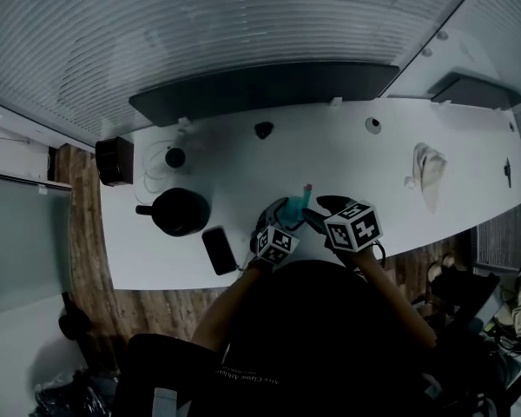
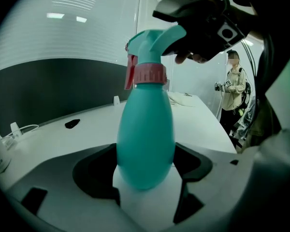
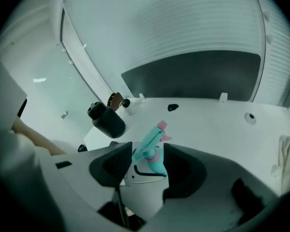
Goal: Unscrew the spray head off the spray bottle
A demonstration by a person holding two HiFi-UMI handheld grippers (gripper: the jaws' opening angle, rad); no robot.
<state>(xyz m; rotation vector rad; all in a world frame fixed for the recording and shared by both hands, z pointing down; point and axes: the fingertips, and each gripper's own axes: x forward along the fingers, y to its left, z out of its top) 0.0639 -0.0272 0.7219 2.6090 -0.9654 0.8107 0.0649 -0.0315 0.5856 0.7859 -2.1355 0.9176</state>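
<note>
A teal spray bottle (image 1: 297, 205) stands near the front edge of the white table (image 1: 347, 159). In the left gripper view its body (image 2: 146, 139) fills the gap between my jaws, with the pink collar (image 2: 150, 74) and the teal spray head (image 2: 154, 38) above. My left gripper (image 2: 145, 164) is shut on the bottle's body. My right gripper (image 2: 203, 21) hangs over the head from the right. In the right gripper view the spray head (image 3: 149, 145) lies between the jaws of my right gripper (image 3: 148, 153), which stands open with small gaps on both sides.
A black kettle (image 1: 181, 211) and a dark phone (image 1: 219, 250) lie left of the bottle. A black box (image 1: 115, 161) sits at the table's left end, a white cloth (image 1: 430, 174) at the right. A person (image 2: 234, 88) stands beyond the table's far end.
</note>
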